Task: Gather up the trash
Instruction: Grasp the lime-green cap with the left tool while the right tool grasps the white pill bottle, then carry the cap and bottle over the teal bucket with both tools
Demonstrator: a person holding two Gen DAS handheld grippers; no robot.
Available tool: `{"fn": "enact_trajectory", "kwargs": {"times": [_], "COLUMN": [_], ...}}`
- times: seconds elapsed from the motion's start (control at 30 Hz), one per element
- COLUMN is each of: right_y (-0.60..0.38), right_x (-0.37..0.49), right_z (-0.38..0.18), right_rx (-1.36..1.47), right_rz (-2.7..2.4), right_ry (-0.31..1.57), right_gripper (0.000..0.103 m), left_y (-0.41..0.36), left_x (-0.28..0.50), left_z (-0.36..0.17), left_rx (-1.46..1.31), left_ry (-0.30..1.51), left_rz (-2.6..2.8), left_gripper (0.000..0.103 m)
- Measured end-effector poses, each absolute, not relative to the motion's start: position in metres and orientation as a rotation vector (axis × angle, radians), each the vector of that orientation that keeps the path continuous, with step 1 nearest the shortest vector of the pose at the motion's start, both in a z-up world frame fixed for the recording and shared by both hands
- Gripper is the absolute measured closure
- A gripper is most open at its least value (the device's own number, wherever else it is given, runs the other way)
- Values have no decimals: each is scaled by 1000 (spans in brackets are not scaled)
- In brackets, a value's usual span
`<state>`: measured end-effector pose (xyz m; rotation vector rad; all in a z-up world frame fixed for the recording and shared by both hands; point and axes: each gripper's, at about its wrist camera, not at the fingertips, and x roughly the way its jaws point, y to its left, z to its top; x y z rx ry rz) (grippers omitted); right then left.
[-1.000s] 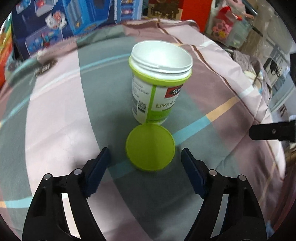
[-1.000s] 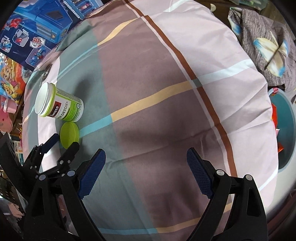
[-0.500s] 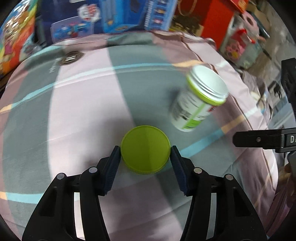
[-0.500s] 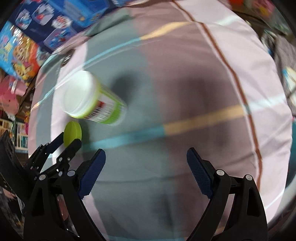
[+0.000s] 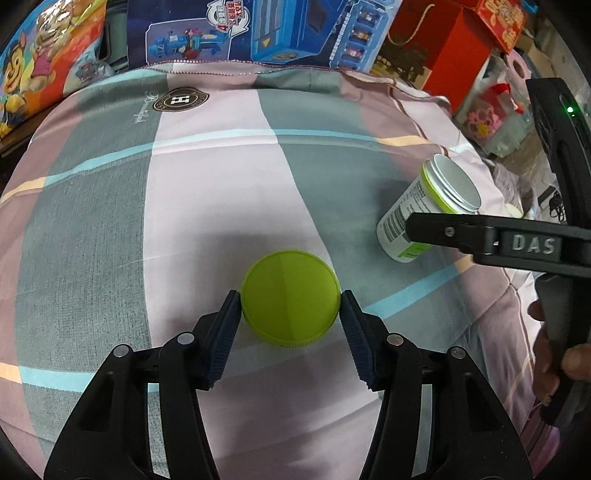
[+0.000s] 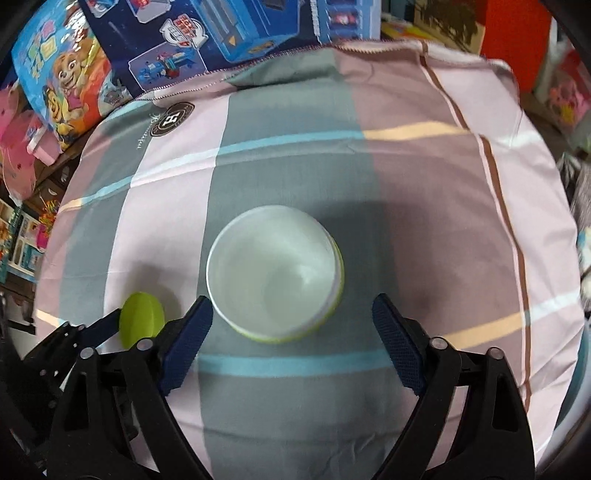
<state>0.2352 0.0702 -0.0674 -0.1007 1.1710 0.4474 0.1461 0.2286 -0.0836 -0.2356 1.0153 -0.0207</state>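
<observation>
My left gripper (image 5: 290, 314) is shut on a lime green lid (image 5: 290, 298), its blue pads pressed against both sides, just above the striped bedsheet (image 5: 207, 192). A white supplement jar (image 5: 424, 214) with a green band stands open at the right, partly behind the right gripper's black finger. In the right wrist view the jar (image 6: 275, 273) sits mouth-up between my open right gripper's (image 6: 291, 339) blue pads, apart from both. The lid (image 6: 142, 323) and the left gripper show at the lower left.
Blue toy boxes (image 5: 266, 33) and a cartoon-print bag (image 5: 40, 62) line the far edge of the bed. A red box (image 5: 454, 51) and pink toys (image 5: 487, 114) stand at the right. A hand (image 5: 554, 362) holds the right gripper's handle.
My left gripper closed on the green lid and lifted it. My right gripper swung in from the right and now sits over the open jar.
</observation>
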Motion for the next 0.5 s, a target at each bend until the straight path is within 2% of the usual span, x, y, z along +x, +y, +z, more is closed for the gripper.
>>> {"fn": "enact_trajectory", "kwargs": {"times": [0.03, 0.5], "right_y": [72, 12], "right_x": [236, 230], "right_z": [-68, -38], "right_rx": [-106, 14], "right_rz": [458, 473], "right_ry": [1153, 1137], "right_gripper": [53, 54], "left_y": [229, 192], "left_x": [147, 153], "left_z": [-84, -70], "left_rx": [-237, -186], "left_ry": [1018, 1015], "left_rz": [-21, -70], "left_gripper": [47, 47]}}
